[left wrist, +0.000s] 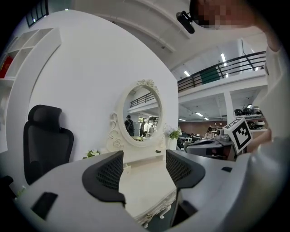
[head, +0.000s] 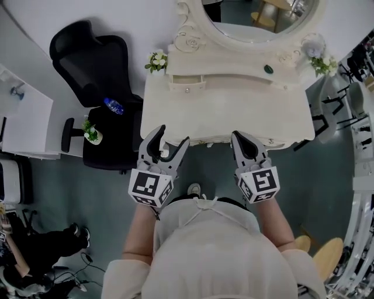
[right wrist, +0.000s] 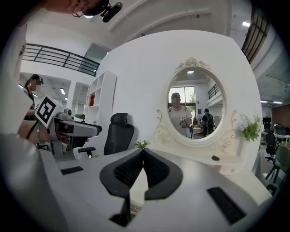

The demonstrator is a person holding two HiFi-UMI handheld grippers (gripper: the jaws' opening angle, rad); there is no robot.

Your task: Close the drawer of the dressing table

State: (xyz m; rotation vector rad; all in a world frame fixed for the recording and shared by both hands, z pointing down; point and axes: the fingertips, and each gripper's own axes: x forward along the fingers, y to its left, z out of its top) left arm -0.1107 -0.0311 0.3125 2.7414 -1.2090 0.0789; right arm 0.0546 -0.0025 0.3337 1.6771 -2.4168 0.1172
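The cream dressing table (head: 228, 111) with its oval mirror (head: 257, 17) stands in front of me. A small drawer (head: 187, 83) on the left of the shelf under the mirror stands out a little from the shelf front. My left gripper (head: 172, 140) hovers open and empty over the table's front left edge. In the left gripper view the left gripper (left wrist: 144, 170) frames the tabletop (left wrist: 145, 183) between its jaws. My right gripper (head: 238, 138) is shut and empty at the front edge, right of centre. In the right gripper view the right gripper (right wrist: 143, 168) points toward the mirror (right wrist: 195, 106).
A black office chair (head: 96, 58) stands left of the table, with a blue bottle (head: 113, 105) and a small potted plant (head: 92, 134) on its seat. Flower bunches (head: 156, 61) sit at both back corners. A small dark object (head: 268, 69) lies on the shelf. Wooden stools (head: 327, 254) stand at lower right.
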